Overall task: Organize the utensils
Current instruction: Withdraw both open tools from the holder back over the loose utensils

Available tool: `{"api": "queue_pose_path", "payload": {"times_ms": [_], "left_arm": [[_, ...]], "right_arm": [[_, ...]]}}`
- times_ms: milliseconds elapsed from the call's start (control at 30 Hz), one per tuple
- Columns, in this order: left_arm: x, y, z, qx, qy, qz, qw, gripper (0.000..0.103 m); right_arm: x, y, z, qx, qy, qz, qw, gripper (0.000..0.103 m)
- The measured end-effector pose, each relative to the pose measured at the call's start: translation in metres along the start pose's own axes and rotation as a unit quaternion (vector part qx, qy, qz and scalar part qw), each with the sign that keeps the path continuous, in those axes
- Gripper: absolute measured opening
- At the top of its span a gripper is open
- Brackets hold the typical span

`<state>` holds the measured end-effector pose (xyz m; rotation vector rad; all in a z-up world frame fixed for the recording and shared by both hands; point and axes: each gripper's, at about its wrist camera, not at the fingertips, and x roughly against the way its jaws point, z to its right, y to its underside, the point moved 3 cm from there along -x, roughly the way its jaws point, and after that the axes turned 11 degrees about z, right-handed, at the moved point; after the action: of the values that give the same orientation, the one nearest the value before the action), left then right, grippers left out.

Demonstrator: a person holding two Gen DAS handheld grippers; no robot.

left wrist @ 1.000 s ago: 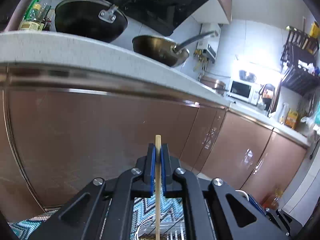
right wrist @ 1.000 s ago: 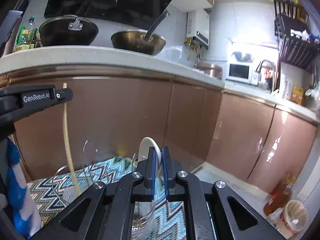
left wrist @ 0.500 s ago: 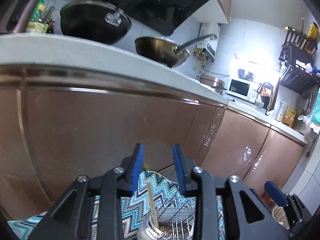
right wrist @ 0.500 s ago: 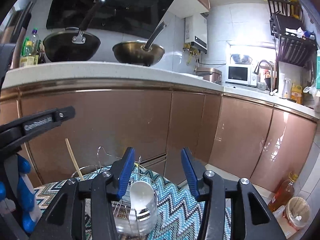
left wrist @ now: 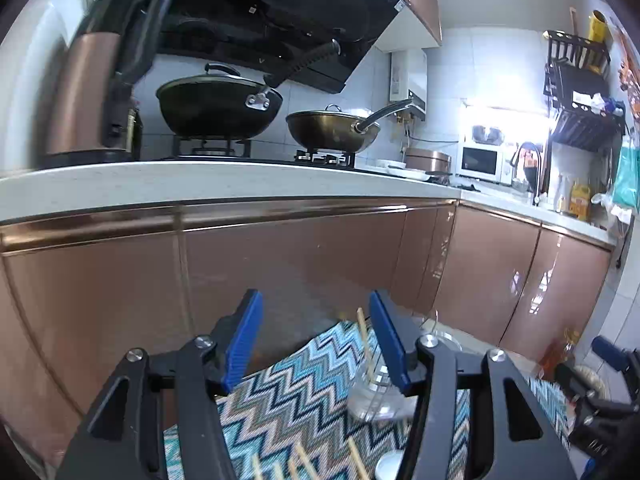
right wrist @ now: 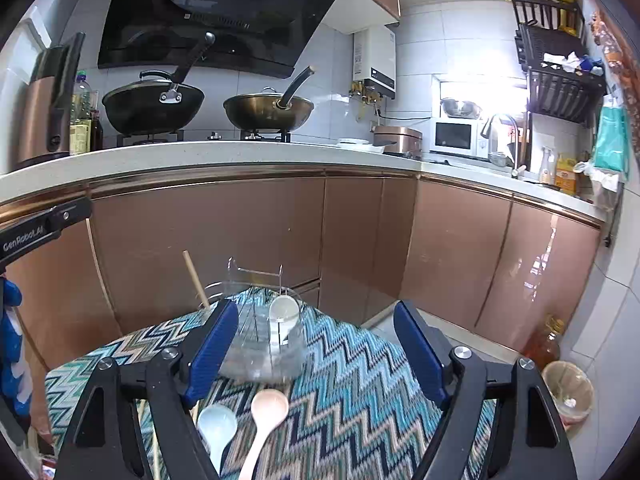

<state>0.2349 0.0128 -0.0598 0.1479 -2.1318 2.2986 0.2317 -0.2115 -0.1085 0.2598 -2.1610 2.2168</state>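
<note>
While both tongs (left wrist: 316, 340) (right wrist: 316, 350) gape empty, a wooden chopstick (right wrist: 196, 280) leans inside the clear holder (right wrist: 260, 344).

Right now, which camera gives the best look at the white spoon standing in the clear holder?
The right wrist view: the white spoon stands in plain sight in the clear holder. The left wrist view shows no spoon there.

Gloss on the cabinets, weave on the cloth.
Coppery cabinet doors (right wrist: 248, 240) shine mirror-smooth; zigzag cloth (right wrist: 360, 380) looks woven and matt; clear holder (right wrist: 264, 344) with wire insert; pale wooden chopstick (right wrist: 195, 280); glossy plastic spoons (right wrist: 266, 412).
</note>
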Motion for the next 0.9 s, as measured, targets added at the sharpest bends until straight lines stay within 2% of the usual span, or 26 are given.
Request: {"api": "queue_pose_path", "payload": {"times_ms": [100, 167, 267, 367, 667, 900], "left_arm": [[0.029, -0.003, -0.007, -0.005, -0.002, 0.001, 1.0000, 0.056], [0.047, -0.006, -0.014, -0.003, -0.004, 0.004, 1.0000, 0.056], [0.069, -0.011, -0.024, 0.003, -0.005, 0.008, 0.9999, 0.056], [0.091, -0.017, -0.033, 0.011, -0.009, 0.017, 0.9998, 0.057], [0.136, -0.028, -0.046, 0.002, -0.008, 0.028, 0.9996, 0.057], [0.154, -0.034, -0.058, 0.009, -0.014, 0.032, 0.9994, 0.057]], "right_arm": [[0.028, -0.007, -0.002, 0.000, 0.007, 0.008, 1.000, 0.081], [0.044, -0.012, -0.003, -0.002, 0.016, 0.015, 1.000, 0.090], [0.072, -0.020, -0.008, 0.006, 0.019, 0.029, 0.999, 0.092], [0.093, -0.026, -0.011, 0.007, 0.017, 0.042, 0.999, 0.103], [0.153, -0.045, -0.017, 0.006, 0.012, 0.095, 0.995, 0.103], [0.175, -0.053, -0.011, -0.006, 0.009, 0.122, 0.992, 0.103]]}}
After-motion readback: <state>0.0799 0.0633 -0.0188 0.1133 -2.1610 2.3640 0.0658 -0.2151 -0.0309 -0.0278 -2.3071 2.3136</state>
